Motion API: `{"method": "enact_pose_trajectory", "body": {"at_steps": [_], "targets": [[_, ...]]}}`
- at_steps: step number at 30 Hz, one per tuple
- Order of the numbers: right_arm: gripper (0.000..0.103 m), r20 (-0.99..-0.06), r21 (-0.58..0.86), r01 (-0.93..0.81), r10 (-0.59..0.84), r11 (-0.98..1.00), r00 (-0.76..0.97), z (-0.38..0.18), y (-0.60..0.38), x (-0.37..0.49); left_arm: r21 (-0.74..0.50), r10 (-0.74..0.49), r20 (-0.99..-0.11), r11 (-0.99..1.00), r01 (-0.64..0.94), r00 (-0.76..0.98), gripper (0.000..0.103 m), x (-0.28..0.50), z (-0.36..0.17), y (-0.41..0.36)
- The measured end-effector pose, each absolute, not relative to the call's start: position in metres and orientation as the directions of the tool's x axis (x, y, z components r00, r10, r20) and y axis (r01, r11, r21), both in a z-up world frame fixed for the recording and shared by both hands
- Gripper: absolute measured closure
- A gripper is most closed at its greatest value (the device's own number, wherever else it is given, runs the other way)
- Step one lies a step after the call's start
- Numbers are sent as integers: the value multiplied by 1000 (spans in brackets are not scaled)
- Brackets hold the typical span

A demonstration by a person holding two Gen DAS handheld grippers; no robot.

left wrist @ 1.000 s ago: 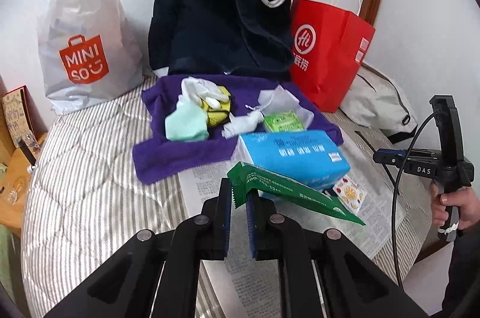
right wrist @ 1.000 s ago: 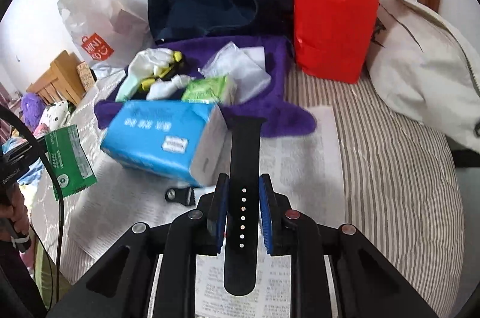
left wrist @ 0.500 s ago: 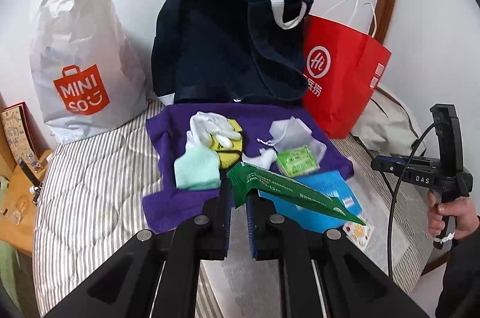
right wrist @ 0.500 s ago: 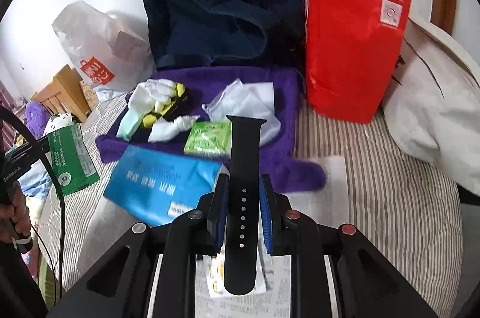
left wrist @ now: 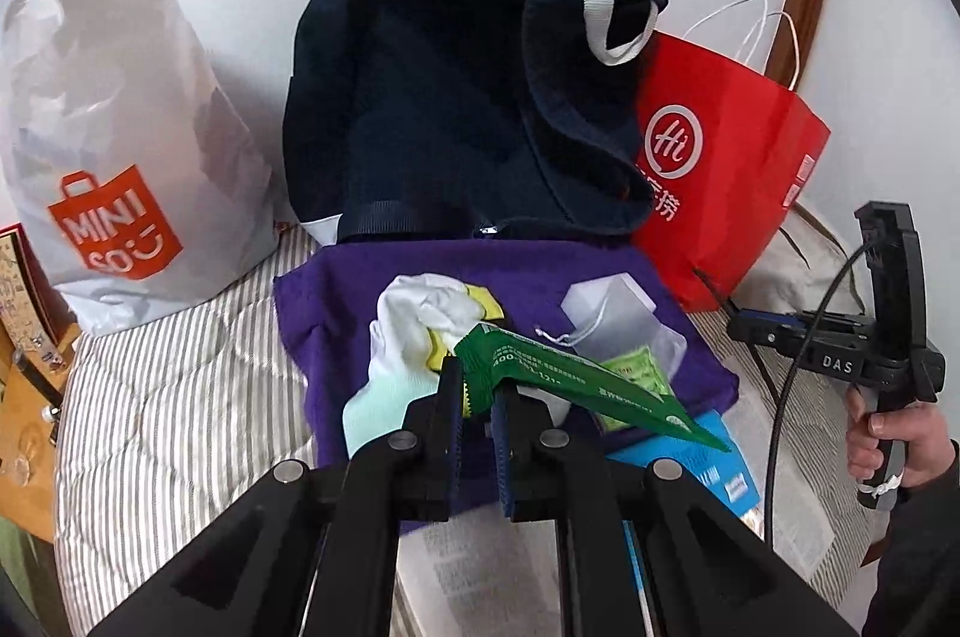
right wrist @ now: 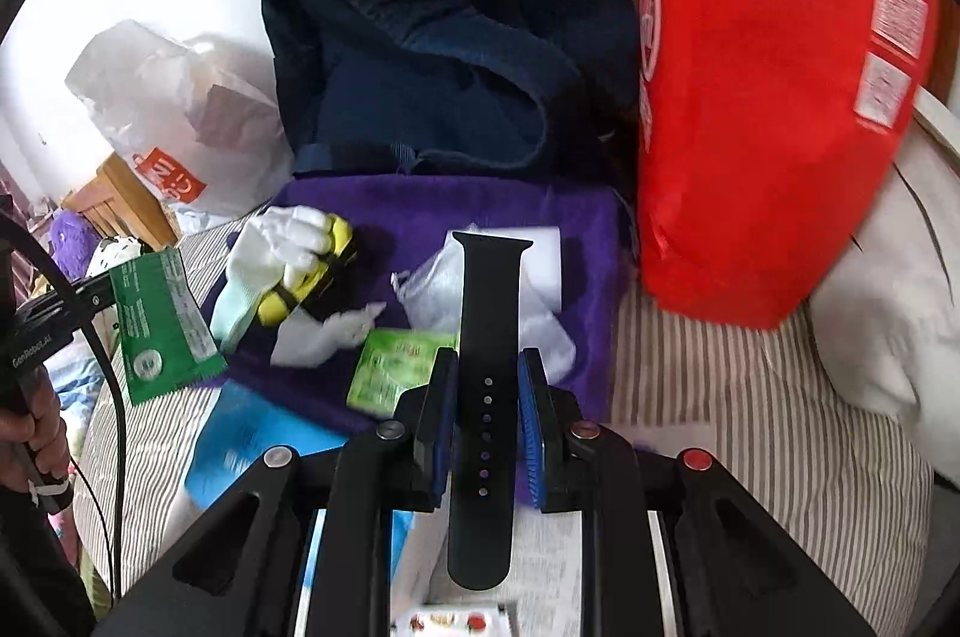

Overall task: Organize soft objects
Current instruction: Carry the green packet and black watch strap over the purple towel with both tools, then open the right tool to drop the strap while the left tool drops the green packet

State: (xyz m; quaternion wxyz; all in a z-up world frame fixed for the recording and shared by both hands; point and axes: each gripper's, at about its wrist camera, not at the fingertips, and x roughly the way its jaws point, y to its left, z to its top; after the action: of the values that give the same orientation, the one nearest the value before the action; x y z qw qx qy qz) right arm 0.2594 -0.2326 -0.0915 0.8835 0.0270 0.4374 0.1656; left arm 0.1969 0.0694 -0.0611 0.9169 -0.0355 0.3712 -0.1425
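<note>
A striped bed [left wrist: 168,397] is carrying a purple towel [left wrist: 336,301] at its middle, a white bag [left wrist: 114,144] at ten o'clock, a navy backpack [left wrist: 456,108] at twelve, a red bag [left wrist: 732,181] at two, and newspaper [left wrist: 480,565] at six.

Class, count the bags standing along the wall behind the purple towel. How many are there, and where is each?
3 stand upright: the white MINISO plastic bag on the left, the navy bag in the middle, the red paper bag on the right. A cream fabric bag lies beyond the red one; others may be hidden.

Both wrist views face downward—sharing purple towel [left wrist: 336,301].
</note>
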Motion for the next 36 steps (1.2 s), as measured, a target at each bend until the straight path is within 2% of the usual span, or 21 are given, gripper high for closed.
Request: {"method": "enact_pose_trajectory", "body": {"at_steps": [11, 29, 30, 32, 34, 36], "targets": [[83, -799, 193, -272, 312, 943, 514, -129, -218, 316, -182, -283, -693, 959, 219, 663, 93, 240, -74, 64], [81, -825, 207, -298, 330, 932, 459, -167, -216, 336, -169, -272, -716, 961, 219, 643, 93, 276, -89, 53], [80, -824, 210, -298, 333, 931, 459, -166, -217, 335, -159, -265, -717, 963, 219, 645, 93, 277, -90, 51], [64, -817, 216, -296, 338, 931, 467, -162, -221, 332, -147, -254, -718, 966, 215, 649, 93, 281, -93, 50], [56, -805, 218, -295, 342, 930, 485, -157, -223, 330, -138, -239, -722, 969, 203, 649, 93, 287, -98, 49], [55, -797, 221, -291, 344, 931, 496, -152, -227, 327, -133, -237, -728, 969, 207, 643, 92, 291, -103, 46]]}}
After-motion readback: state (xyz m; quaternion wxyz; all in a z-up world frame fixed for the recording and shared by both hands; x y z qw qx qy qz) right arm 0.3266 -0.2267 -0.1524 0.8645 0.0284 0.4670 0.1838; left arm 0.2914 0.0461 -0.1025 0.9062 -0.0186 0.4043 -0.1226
